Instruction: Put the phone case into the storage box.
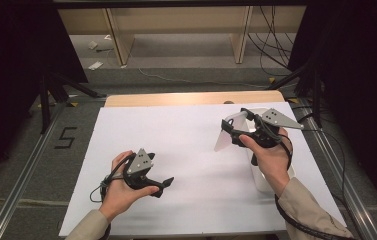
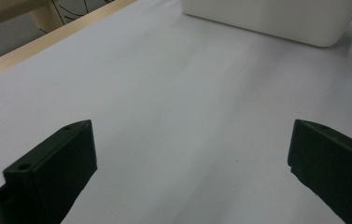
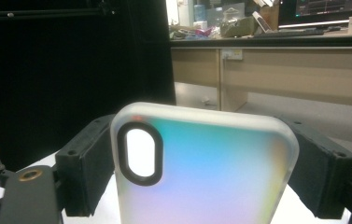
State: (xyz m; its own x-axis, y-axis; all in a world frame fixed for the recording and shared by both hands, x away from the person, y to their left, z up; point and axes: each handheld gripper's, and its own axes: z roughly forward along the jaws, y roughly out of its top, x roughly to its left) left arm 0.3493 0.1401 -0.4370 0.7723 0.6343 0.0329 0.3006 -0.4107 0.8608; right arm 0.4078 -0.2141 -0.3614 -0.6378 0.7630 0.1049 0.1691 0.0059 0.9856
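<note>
We see the phone case cut off at six o'clock. At twelve o'clock, the white box runs past the edge.

You have a white table (wooden far edge); a white box sits on it.

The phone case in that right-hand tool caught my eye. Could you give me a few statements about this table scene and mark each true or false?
1. The right gripper clamps a phone case between its jaws. True.
2. The left gripper holds a pen. False: its jaws stand wide apart with nothing between them.
3. The phone case is solid black. False: it is frosted and translucent, with a black-ringed camera cutout.
4. A white container sits on the white table. True.
</note>
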